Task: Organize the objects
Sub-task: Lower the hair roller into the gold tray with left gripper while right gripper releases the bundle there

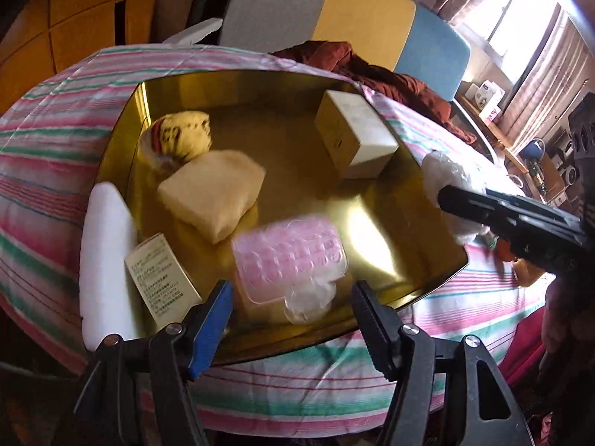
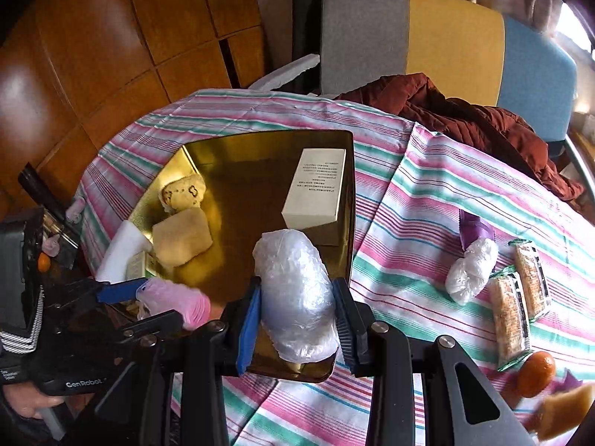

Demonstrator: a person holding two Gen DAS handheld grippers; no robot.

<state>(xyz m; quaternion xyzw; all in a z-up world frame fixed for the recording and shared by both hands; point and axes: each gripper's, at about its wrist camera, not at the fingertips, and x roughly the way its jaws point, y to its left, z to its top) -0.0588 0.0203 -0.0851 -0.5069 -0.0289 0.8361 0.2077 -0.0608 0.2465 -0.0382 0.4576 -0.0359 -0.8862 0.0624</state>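
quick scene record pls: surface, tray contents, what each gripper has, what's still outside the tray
surface: striped cloth
tray: gold tray
in tray: white box, beige packet, patterned bun, small printed box
left gripper: jaws apart around the pink blister pack, grip not clear
right gripper: shut on clear-wrapped bundle, over tray's near edge
outside tray: small wrapped bundle, two snack bars, orange

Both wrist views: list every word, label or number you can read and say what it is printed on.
"GenRobot": on the black body of the left gripper, seen in the right wrist view.
Small box at the gold tray's near left: rows of print, too small to read.
Tall white box in the tray: lines of print, upside down and too small.
Snack bars on the cloth: nothing legible.
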